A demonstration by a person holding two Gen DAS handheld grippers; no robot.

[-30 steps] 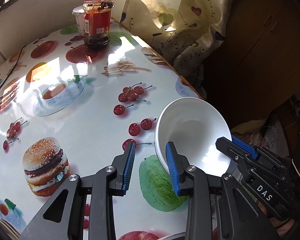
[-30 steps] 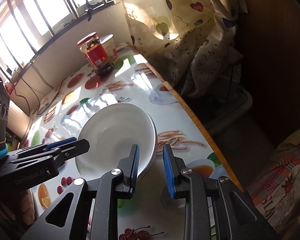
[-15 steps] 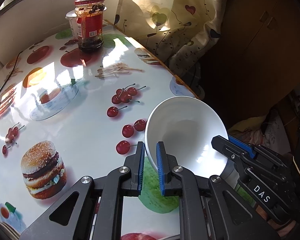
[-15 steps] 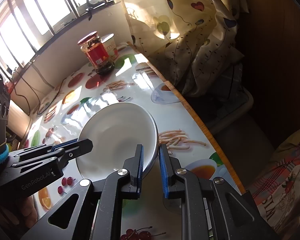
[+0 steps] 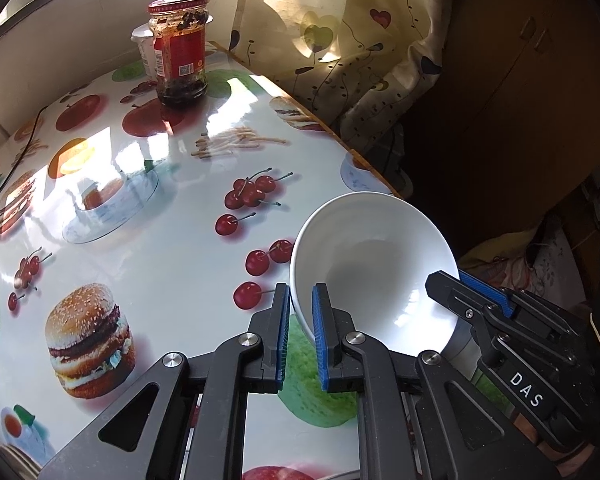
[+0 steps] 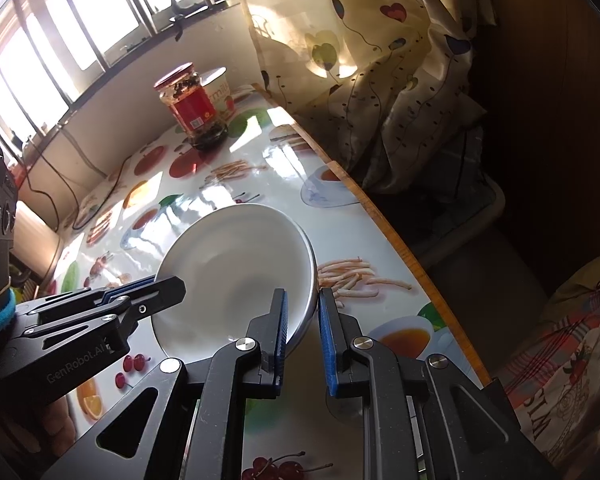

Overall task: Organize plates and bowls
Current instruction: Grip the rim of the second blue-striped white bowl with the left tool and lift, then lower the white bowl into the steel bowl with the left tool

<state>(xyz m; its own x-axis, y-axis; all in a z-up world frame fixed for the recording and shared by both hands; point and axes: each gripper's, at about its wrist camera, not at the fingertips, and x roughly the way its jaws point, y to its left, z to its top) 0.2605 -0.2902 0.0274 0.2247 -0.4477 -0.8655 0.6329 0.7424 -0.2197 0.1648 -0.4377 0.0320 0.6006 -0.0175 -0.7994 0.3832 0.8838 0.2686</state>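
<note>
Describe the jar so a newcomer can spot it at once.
Start at the fruit-print table and go to its far end, near the window. The jar stands upright there in front of a white tub. It alone is clear glass, with a red lid, red label and dark contents.

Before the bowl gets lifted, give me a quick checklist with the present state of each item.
1. Left gripper closed on the white bowl's rim: ok.
2. Right gripper closed on the opposite rim: ok.
3. Bowl empty: ok, nothing inside.
4. Bowl level: not ok, it sits tilted between the grippers.
5. Obstacles nearby: ok, the red-labelled jar and the white cup behind it stand at the far end of the table.
6. Whether the bowl's base touches the table: cannot tell.
</note>
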